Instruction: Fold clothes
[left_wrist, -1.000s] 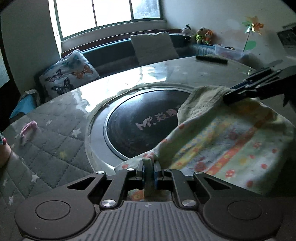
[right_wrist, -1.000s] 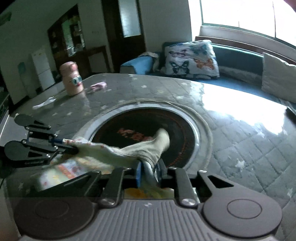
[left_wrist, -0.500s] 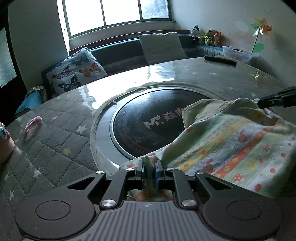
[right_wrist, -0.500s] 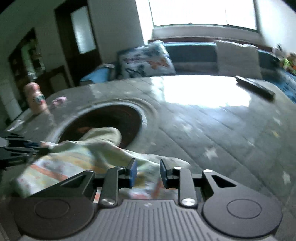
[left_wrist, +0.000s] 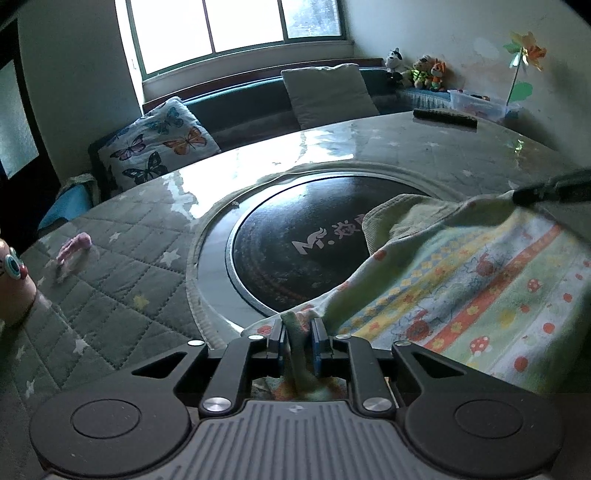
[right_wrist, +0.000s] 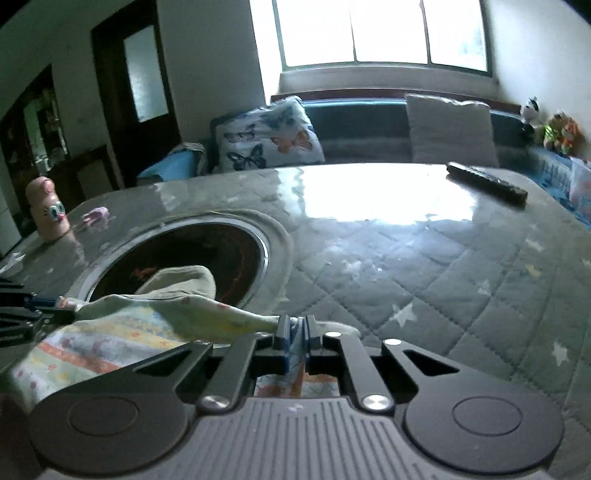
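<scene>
A small patterned garment (left_wrist: 461, 288), pale with coloured stripes and mushrooms, hangs stretched between both grippers over the round table. My left gripper (left_wrist: 298, 332) is shut on one edge of it. My right gripper (right_wrist: 295, 334) is shut on another edge; its tip shows in the left wrist view (left_wrist: 546, 192) at the far right. The garment (right_wrist: 122, 325) droops over the black round hotplate (left_wrist: 295, 251), also seen in the right wrist view (right_wrist: 192, 254). The left gripper shows at the left edge of the right wrist view (right_wrist: 22, 310).
The table has a grey quilted star cover (right_wrist: 443, 288). A dark remote (right_wrist: 485, 182) lies at the far side. A pink bottle (right_wrist: 48, 210) and a small pink item (left_wrist: 72, 251) sit at the left. A bench with cushions (left_wrist: 162, 144) stands behind.
My right gripper let go of the garment half a second ago, moved right, and is now shut on another edge. The left gripper kept its hold and barely moved.
</scene>
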